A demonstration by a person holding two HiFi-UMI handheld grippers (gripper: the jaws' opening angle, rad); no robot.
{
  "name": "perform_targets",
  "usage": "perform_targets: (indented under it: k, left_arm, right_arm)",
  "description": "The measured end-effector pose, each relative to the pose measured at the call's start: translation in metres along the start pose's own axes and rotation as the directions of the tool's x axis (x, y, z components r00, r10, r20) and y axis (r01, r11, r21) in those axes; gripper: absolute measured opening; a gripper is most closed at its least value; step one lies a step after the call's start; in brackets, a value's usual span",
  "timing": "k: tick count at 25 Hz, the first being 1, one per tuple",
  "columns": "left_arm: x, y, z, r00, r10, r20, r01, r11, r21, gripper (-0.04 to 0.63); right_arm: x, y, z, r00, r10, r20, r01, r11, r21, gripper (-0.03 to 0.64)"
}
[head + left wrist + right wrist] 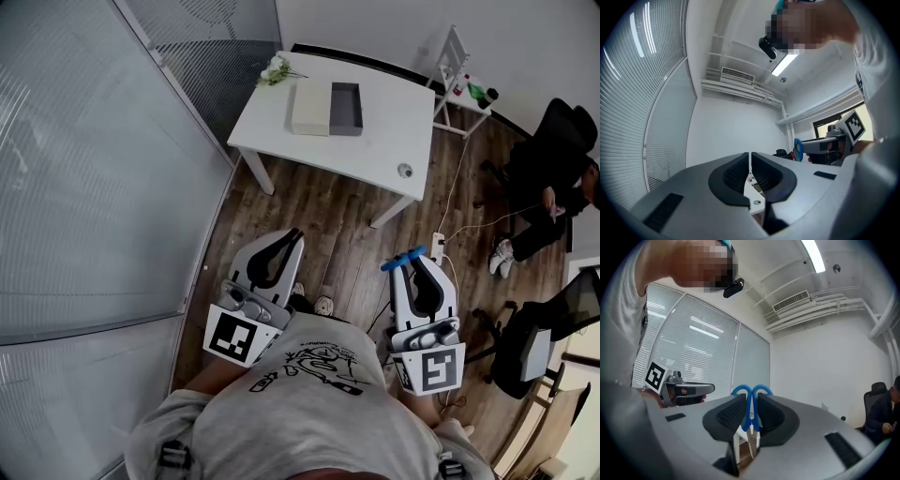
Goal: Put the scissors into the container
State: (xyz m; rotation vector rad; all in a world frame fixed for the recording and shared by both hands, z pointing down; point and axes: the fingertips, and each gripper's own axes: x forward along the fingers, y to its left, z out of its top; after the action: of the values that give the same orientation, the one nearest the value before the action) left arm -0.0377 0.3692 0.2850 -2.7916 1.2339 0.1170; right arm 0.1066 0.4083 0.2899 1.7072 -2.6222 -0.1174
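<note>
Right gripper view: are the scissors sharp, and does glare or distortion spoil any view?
Right gripper view: scissors sharp in the right gripper, ceiling light bright but off them, corners black. Left gripper view: same dark rim, light strip glaring mildly. Head view: evenly lit, blinds bowed by the lens.

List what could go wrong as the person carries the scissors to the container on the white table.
1. The right hand-held gripper pinches the scissors only at their thin shanks, so they may pivot or slip out.
2. A power strip lies on the floor near the table, and could trip the person.
3. The container looks narrow, so the drop might miss.
</note>
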Motion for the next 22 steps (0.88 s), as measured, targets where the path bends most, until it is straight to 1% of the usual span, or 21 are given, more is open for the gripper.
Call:
perform_targets:
  k: [5,9,22]
  left_arm:
    - [0.006,-0.001,-0.013,1.000,0.002,-0.022,-0.003,1.000,-0.015,0.032]
    - [0.018,0.004,-0.011,1.000,0.003,-0.001,-0.003,1.000,-0.011,0.032]
    - [0.058,0.047,-0.013,1.000,-0.008,-0.005,0.008,1.000,-0.015,0.032]
  right_arm:
    - [0.003,-0.005,-0.009,1.000,0.005,-0.009,-0.005,1.000,0.005,0.084]
    - [0.012,-0.013,-0.012,1.000,0.008,-0.019,-0.008,1.000,0.010,0.084]
    - [0.067,-0.032,-0.007,1.000,0.006,-0.019,-0.006,1.000,-0.001,0.084]
